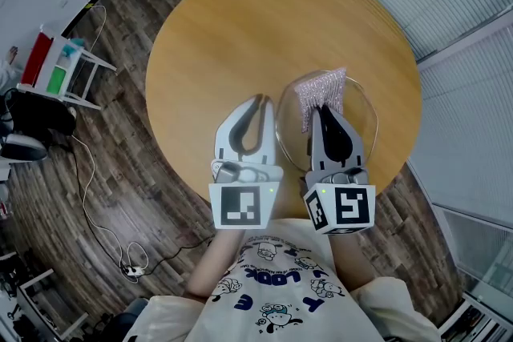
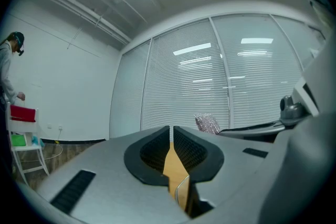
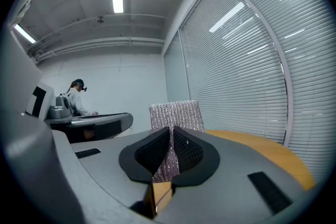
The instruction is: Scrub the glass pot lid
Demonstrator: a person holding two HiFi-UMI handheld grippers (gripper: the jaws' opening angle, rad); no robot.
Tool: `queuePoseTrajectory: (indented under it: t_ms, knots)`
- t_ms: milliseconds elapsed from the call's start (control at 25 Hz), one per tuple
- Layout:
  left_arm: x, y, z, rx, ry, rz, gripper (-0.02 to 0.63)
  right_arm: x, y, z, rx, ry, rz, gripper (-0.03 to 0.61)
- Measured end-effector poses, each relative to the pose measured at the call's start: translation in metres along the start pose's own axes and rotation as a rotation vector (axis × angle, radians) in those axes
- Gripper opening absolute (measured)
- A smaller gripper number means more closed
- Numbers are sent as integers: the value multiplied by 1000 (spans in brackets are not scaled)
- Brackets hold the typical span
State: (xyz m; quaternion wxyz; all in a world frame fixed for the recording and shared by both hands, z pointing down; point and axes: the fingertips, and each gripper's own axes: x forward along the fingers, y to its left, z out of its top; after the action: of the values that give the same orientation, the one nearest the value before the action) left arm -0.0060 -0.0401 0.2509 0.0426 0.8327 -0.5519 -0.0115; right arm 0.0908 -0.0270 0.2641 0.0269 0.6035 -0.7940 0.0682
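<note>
R gripper (image 1: 318,111) was clamped on a silver mesh scrub pad (image 1: 322,92). In the right gripper view the jaws (image 3: 171,135) were pinched on the pad's near edge. The rest of the pad (image 3: 175,115) stood up past the tips as a rectangle. Seen from the head view, the pad's long axis ran away from me, roughly in line w/ the gripper, tilted a bit to the right at the far end.

The pad sat over the far half of the glass lid (image 1: 357,120). The lid lay flat on the round wooden table (image 1: 240,20), on the right side near my edge. It's round, so no long axis to give. The R gripper's body covered the lid's middle, so I couldn't make out a knob or which face was up.

L gripper (image 1: 258,102) was just beside the lid's left rim, jaws pressed together. In the left gripper view (image 2: 171,131) there was nothing btw the pads. Only a thin strip of tabletop and a curved bit of metal rim showed low in the gap. I couldn't tell if the gripper touched that rim. Both grippers pointed away from me, side by side, close but apart.

Further out was dark plank floor (image 1: 120,140), a cable (image 1: 88,188) trailing across it, and a small white rack (image 1: 60,64) w/ red and green items, well clear of the table. Slatted blinds (image 3: 247,71) ran behind the table. Another person (image 3: 79,97) stood in the background by the white wall.
</note>
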Motion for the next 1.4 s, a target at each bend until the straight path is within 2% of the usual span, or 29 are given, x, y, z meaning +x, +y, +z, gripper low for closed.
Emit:
queuePoseTrajectory:
  t_ms: [1400]
  knots:
    - [-2,0,0,1,-4,6,32,0,2,-1,-8,3,6,41]
